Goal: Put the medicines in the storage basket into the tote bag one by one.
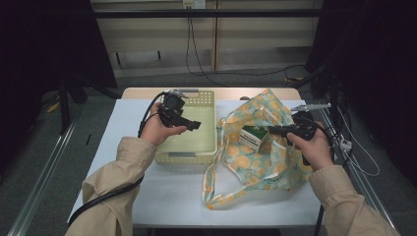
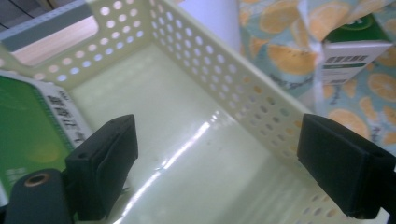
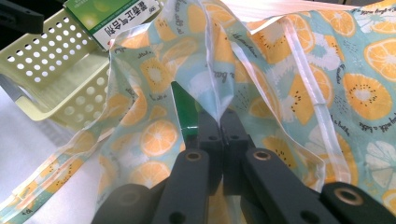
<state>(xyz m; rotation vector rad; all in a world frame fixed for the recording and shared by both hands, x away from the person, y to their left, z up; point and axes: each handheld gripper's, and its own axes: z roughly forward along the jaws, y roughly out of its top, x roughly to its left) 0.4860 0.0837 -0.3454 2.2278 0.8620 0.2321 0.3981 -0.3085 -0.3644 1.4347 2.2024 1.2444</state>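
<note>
Over the perforated plastic basket (image 1: 209, 147), left claw (image 2: 224, 172) released, right claw (image 3: 219, 135) clenched on thin fruit-print bag (image 3: 289, 84)

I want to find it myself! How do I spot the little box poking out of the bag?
Start at the white table, then find the floppy orange-patterned fabric bag to the right of the pale yellow perforated plastic basket. In the bag's mouth stands a small green-and-white carton, the one stiff, boxy thing among soft cloth.

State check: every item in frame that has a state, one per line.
left gripper: open, nothing between the jaws, over the basket
right gripper: shut on bag fabric
bag: mouth held up, lying on the table
green and white box: at the bag's mouth
basket: upright, a green packet at one wall
</note>
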